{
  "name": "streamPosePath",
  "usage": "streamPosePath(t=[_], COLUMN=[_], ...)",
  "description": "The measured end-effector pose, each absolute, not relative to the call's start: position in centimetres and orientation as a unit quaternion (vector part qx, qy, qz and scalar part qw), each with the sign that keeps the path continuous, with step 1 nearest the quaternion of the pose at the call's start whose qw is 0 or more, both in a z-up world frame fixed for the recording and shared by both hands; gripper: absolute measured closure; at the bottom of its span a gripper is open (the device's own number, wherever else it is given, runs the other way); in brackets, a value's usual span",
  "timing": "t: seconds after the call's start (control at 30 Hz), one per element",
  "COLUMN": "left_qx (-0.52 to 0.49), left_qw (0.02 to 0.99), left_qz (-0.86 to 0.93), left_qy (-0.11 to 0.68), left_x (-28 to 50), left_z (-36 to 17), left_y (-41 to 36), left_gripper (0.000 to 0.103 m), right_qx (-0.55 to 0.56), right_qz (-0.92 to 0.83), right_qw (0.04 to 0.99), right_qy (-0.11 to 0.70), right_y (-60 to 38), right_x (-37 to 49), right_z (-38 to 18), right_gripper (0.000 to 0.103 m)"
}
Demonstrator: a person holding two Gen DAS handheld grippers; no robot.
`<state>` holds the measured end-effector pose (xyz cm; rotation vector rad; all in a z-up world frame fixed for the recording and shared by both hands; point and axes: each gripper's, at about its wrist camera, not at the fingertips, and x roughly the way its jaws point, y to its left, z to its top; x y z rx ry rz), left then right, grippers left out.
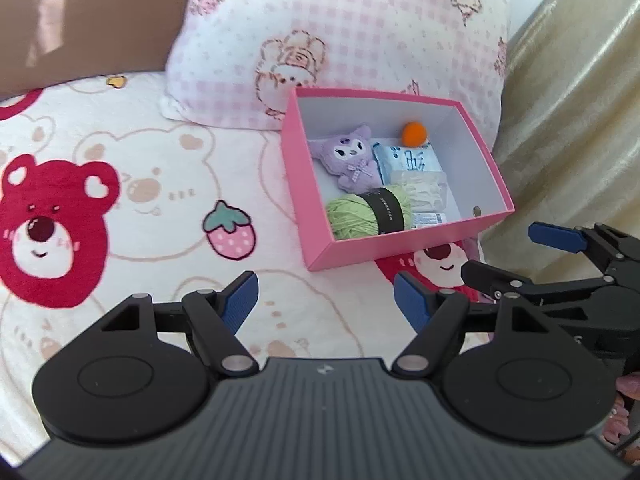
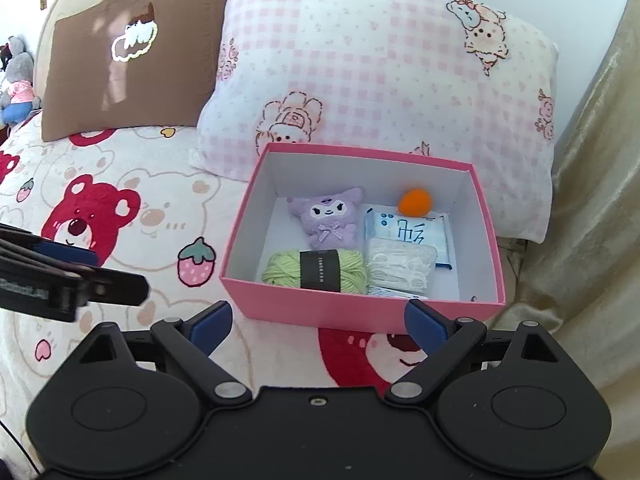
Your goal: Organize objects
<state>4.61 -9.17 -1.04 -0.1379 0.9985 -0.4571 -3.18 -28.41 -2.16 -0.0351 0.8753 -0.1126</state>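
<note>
Plainly, a pink box (image 2: 360, 310) sat on the bed blanket (image 2: 132, 216), its far side close against a pink checked pillow (image 2: 380, 80), with a brown pillow (image 2: 132, 64) further to the left. Inside the box, a purple plush toy (image 2: 328, 216) lay toward the back on the left, and an orange ball (image 2: 415, 201) rested at the back wall to its right. A blue and white packet (image 2: 412, 236) lay in front of the ball, touching a clear bag of white items (image 2: 400, 266) nearer the front. A skein of green yarn (image 2: 316, 274) with a dark paper band lay along the near wall, just beside that clear bag.

The left gripper (image 1: 326, 300) hovered over the blanket, in front of the box and to its left, its jaws standing apart with nothing between them. The right gripper (image 2: 318, 320) hung just before the near wall of the box, jaws spread wide and empty, the blue pads on either side of a stretch of that wall without touching it. In the left wrist view the right gripper (image 1: 504, 252) appeared at the right edge, close to the box's near corner, beside a gold curtain (image 1: 580, 120). At the far left of the right wrist view, stuffed animals (image 2: 18, 80) sat beyond the bed.
</note>
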Motion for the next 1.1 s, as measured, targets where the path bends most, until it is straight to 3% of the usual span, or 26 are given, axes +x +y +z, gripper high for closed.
streamPosePath(t=[0.53,0.8,0.9,1.1], left_qx=[-0.05,-0.046,-0.046,-0.022], left_qw=[0.864,0.867,0.867,0.874], left_qz=[-0.177,-0.174,-0.186,-0.183], left_qy=[0.468,0.465,0.461,0.449], left_x=[2.5,2.6,2.4,2.0], left_z=[0.4,0.4,0.4,0.5], left_y=[-7.0,-7.0,-7.3,-8.1], left_gripper=[0.027,0.019,0.017,0.002], right_qx=[0.011,0.017,0.024,0.04], right_qz=[-0.03,-0.021,-0.014,-0.016], right_qw=[0.913,0.913,0.914,0.909], right_qy=[0.407,0.406,0.404,0.414], right_y=[-27.8,-27.6,-27.4,-27.7], right_x=[-4.3,-4.6,-4.8,-4.8], right_z=[-1.3,-1.2,-1.5,-2.2], right_gripper=[0.008,0.007,0.002,0.001])
